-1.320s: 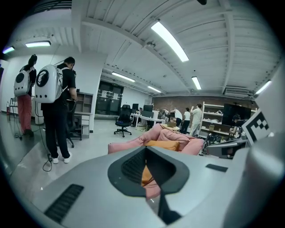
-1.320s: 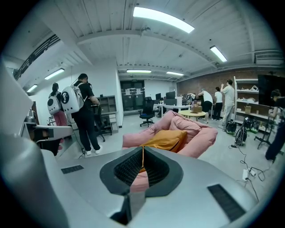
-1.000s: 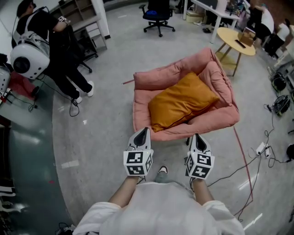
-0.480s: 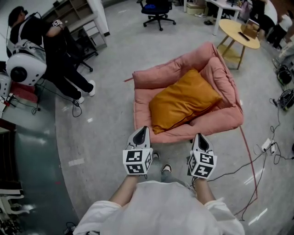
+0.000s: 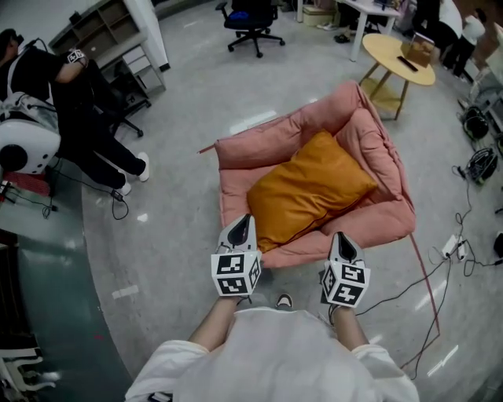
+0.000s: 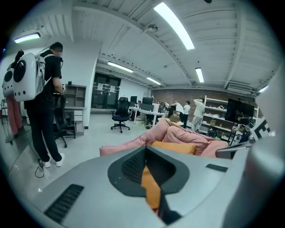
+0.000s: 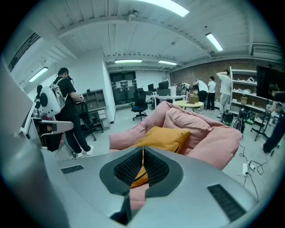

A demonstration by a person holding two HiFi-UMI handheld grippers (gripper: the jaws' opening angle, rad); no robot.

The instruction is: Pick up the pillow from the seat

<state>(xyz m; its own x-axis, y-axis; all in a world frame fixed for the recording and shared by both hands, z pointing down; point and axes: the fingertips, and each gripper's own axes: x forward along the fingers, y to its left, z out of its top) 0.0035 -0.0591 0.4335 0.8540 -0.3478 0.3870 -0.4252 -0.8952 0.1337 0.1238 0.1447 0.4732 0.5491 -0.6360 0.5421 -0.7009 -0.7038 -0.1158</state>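
An orange pillow [image 5: 310, 188] is lying across the middle of a pink cushioned seat [image 5: 377, 141] on a grey office floor [image 5: 181, 204], slightly above the center of the head view. One corner of the pillow is pointing toward the seat's back at the upper right, and the seat's padded sides are rising around it.

A person in a white shirt is holding both tools out low in the frame. The left claw [image 5: 244, 221] and the right claw [image 5: 341, 235] are both pointing at the seat's near edge. Neither is touching the pillow. Each claw's jaws are pressed together with nothing between them, as both gripper views show. Through the thin slit where the ribbed pads meet, only a sliver of the orange pillow beyond is showing. The cube on each claw is displaying black-and-white square markers, which are patterns rather than letters.

At the upper left, another person [image 5: 75, 110] in dark clothes is standing by grey shelves, wearing a white rounded backpack [image 5: 23, 149]. A round yellow worktop [image 5: 397, 59] is standing beyond the seat at the upper right, with a black office chair [image 5: 250, 16] at the top center. Cables [image 5: 440, 251] are trailing over the floor along the right side.
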